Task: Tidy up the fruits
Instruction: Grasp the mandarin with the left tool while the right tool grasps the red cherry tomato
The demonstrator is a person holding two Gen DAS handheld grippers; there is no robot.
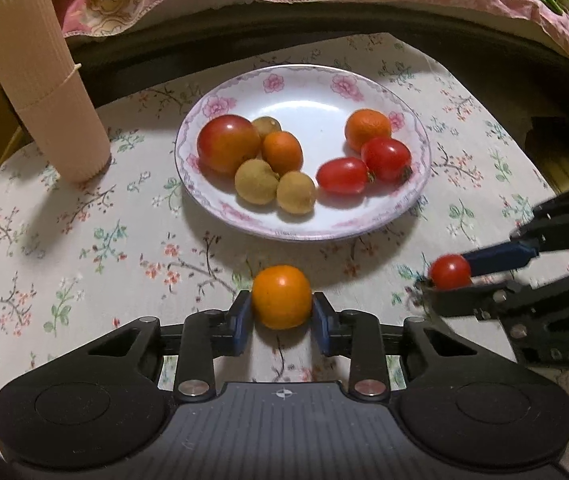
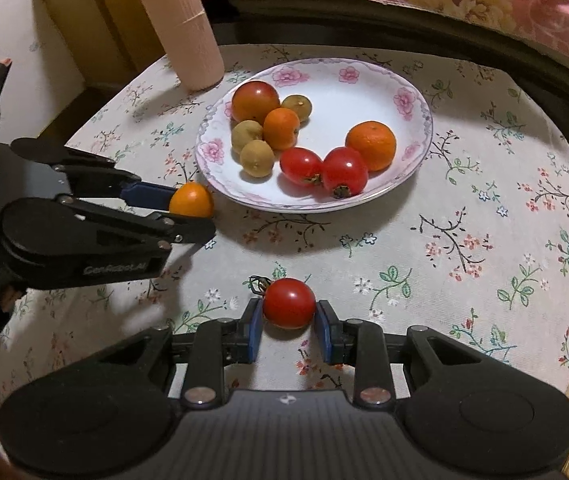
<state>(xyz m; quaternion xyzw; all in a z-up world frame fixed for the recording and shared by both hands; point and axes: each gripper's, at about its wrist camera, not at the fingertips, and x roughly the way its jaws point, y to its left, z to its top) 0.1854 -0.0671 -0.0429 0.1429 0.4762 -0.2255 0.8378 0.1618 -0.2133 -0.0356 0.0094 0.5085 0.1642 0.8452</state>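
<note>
**Both grippers clamped on fruit near the plate**

The left gripper (image 1: 281,312) has its blue pads pressed on either side of a small orange fruit (image 1: 281,297), which sits just off the near rim of the flowered plate (image 1: 312,92) toward the table's near edge. The right gripper (image 2: 289,318) is closed on a red cherry tomato (image 2: 289,303), its green stem end pointing left, also nearer the table's front edge than the plate, with a clear gap between tomato and plate.

The plate stands toward the far edge of the floral tablecloth (image 1: 84,240). On it lie 8 fruits: 1 large red-orange tomato (image 1: 228,144), 1 small orange fruit beside it, 3 brownish longans (image 1: 256,181), 2 red cherry tomatoes (image 1: 342,175) and 1 mandarin (image 1: 367,129) at the far right.

A ribbed beige roll (image 1: 40,80) stands upright at the table's far left corner.
</note>
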